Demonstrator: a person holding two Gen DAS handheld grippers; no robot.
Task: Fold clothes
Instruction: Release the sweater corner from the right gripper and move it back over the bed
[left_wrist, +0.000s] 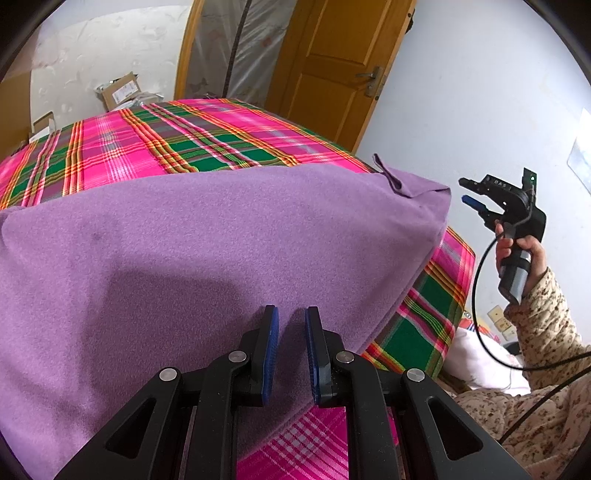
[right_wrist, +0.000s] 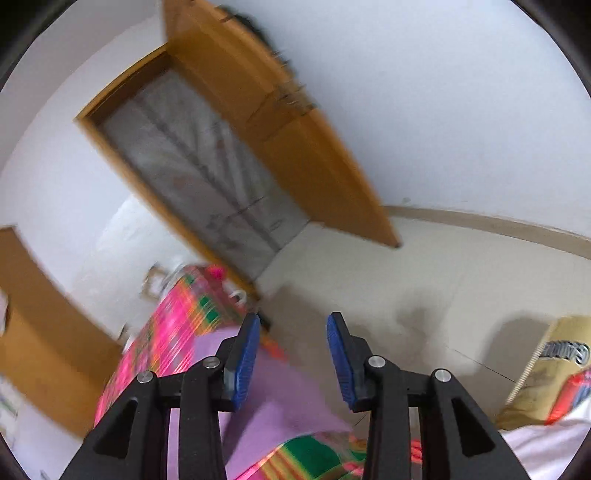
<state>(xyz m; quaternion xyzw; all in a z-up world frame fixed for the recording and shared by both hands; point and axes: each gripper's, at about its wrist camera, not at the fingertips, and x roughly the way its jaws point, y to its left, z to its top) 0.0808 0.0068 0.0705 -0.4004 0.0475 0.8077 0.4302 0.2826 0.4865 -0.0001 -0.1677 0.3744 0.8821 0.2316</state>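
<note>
A purple fleece garment (left_wrist: 207, 258) lies spread flat over a bed with a pink and green plaid cover (left_wrist: 155, 144). One small corner (left_wrist: 395, 177) is flipped up at its far right. My left gripper (left_wrist: 291, 321) hovers just over the garment's near edge, open by a narrow gap, with nothing between its blue pads. My right gripper (right_wrist: 291, 325) is open and empty, held up in the air off the bed's right side; it also shows in the left wrist view (left_wrist: 469, 192). The right wrist view is blurred and shows a strip of the garment (right_wrist: 266, 391) below.
An open wooden door (left_wrist: 332, 66) and a plastic-covered doorway (left_wrist: 229, 48) stand beyond the bed. Cardboard boxes (left_wrist: 118, 88) sit at the far left. The floor (right_wrist: 424, 288) lies right of the bed. A printed sack (right_wrist: 554, 369) is at the right.
</note>
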